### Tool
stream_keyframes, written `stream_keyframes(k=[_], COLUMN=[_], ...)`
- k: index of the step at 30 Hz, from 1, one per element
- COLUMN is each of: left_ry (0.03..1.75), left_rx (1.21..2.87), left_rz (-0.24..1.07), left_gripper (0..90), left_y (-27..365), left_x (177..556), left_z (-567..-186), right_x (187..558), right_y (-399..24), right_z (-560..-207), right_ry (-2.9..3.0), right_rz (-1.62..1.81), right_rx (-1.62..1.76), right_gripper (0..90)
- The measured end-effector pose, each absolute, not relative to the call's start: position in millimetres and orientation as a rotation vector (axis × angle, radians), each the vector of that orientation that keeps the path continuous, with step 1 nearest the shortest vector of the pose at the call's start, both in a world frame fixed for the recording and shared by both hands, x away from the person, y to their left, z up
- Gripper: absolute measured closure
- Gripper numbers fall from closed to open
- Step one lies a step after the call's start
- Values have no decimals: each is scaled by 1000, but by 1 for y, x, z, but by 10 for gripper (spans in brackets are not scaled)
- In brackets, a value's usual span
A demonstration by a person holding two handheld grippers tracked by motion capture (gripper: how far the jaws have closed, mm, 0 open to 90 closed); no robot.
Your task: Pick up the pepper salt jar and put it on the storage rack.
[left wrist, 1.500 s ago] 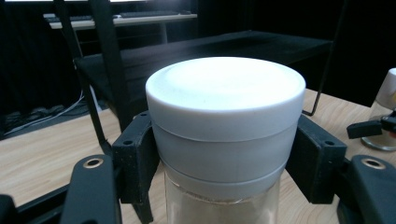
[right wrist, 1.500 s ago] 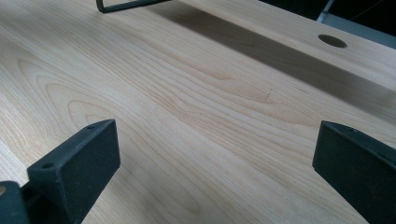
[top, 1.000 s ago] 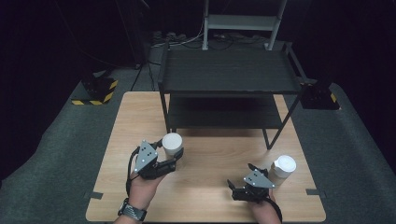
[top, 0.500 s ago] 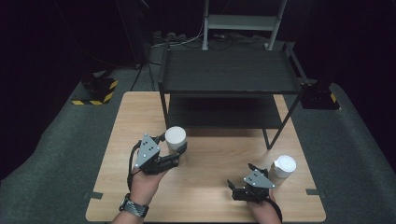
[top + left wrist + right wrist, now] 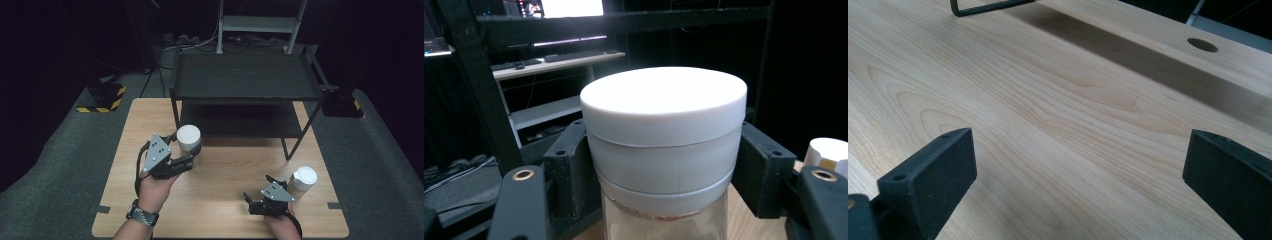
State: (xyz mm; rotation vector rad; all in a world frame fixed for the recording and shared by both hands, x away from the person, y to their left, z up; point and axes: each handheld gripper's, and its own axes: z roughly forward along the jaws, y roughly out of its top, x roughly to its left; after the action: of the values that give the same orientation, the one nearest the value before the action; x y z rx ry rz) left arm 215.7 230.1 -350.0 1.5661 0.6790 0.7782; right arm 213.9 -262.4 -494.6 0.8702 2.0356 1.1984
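Jar (image 5: 188, 138) with white lid sits clamped in my left tongs (image 5: 192, 159), lifted off the bench (image 5: 225, 170) before the shelf rack (image 5: 245, 82), likely for shelving; my right tongs (image 5: 256, 201) rest apart beside the second jar (image 5: 303, 178)

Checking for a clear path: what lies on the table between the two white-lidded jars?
Nothing: in the high view, bare wooden table separates the held jar from the other jar.
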Motion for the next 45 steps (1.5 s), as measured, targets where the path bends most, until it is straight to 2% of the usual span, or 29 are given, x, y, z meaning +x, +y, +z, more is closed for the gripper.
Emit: stream_keyframes(k=[45], left_ry=[644], left_rx=[1450], left_rz=[816], left_gripper=[333], left_y=[226], left_x=[244], left_z=[-270], right_x=[214], right_y=[-264], right_z=[-495], right_ry=[2035], right_rz=[1206], right_rx=[873], right_gripper=[0])
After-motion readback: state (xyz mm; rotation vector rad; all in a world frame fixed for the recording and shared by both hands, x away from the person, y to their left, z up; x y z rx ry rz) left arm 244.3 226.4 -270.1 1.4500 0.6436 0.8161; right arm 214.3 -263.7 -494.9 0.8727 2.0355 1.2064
